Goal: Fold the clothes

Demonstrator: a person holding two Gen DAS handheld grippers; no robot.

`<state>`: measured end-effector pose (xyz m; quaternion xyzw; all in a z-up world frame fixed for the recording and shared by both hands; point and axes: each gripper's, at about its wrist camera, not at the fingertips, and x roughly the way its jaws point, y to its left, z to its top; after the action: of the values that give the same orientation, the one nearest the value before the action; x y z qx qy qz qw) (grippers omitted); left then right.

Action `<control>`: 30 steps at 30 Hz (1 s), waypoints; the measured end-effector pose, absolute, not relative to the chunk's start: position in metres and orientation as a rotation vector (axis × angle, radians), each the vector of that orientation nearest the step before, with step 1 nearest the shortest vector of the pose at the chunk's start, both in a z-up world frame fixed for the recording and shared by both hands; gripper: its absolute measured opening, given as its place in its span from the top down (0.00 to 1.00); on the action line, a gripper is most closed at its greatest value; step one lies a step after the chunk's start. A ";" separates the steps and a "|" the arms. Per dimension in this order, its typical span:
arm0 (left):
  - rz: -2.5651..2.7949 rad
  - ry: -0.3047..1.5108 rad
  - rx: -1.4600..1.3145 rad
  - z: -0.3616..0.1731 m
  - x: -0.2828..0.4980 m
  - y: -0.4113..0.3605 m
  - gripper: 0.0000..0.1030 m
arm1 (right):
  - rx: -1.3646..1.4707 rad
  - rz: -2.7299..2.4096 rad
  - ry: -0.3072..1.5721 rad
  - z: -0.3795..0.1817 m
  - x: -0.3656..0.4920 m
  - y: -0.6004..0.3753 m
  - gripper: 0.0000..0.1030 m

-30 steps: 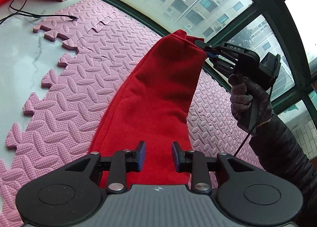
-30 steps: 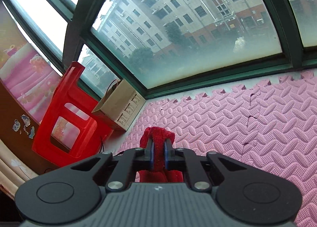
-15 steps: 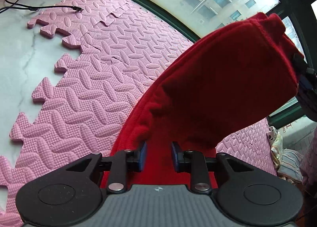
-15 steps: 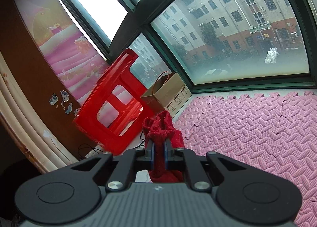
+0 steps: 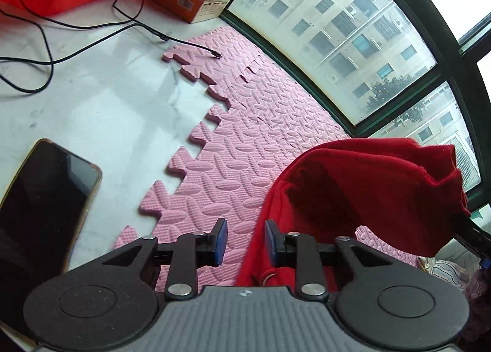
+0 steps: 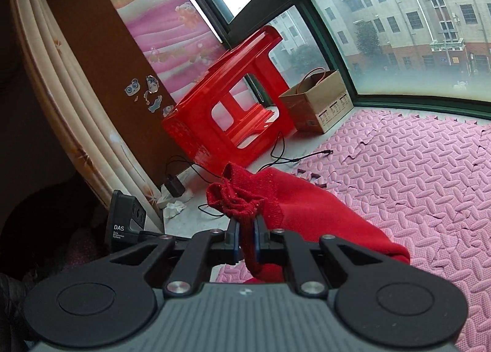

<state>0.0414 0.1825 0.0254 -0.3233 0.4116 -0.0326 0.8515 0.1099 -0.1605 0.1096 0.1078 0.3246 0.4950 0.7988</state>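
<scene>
Above the pink interlocking foam floor mat [image 6: 414,174], my right gripper [image 6: 245,238] was clamped on a bunched ribbed hem of the red knitted garment [image 6: 307,207], holding that end in the air while the cloth sloped away and down toward the mat. My left gripper [image 5: 242,240] stood with its blue-padded fingers [image 5: 220,240] parted and nothing between them; the garment's lower edge [image 5: 353,192] lay just beside and behind the right-hand pad.

I judged the main risk to be the pinch itself: only a small, crumpled wad of hem sat between my right pads, and the weight of the hanging cloth could pull it free. A second risk was that my left fingers, if they closed where they stood, would catch only a stray fold or miss the edge, leaving a skewed crease. The loose black charging cable [image 5: 135,26] trailing onto the mat's far corner could also snag a dragged edge.

The garment was soft, fuzzy and limp, draping in a thick arch. The mat was embossed with raised ovals and had jigsaw-toothed borders. Beside it lay smooth pale marbled stone, bearing a glossy dark-screened smartphone [image 5: 46,198].
</scene>
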 end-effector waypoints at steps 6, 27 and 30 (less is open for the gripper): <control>-0.041 0.865 -0.725 0.018 0.014 0.196 0.73 | 0.099 1.129 0.680 0.101 0.057 -0.146 0.92; -0.218 0.757 -0.666 0.065 0.013 0.152 0.67 | -0.108 1.112 0.661 0.088 -0.008 -0.134 0.79; -0.237 0.777 -0.652 0.063 0.021 0.140 0.66 | -0.076 1.056 0.656 0.092 0.000 -0.136 0.78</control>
<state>0.0208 0.1396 0.0630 -0.3113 0.3710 -0.1134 0.8675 -0.0005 -0.1363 0.0917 -0.0355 0.3071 0.4946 0.8123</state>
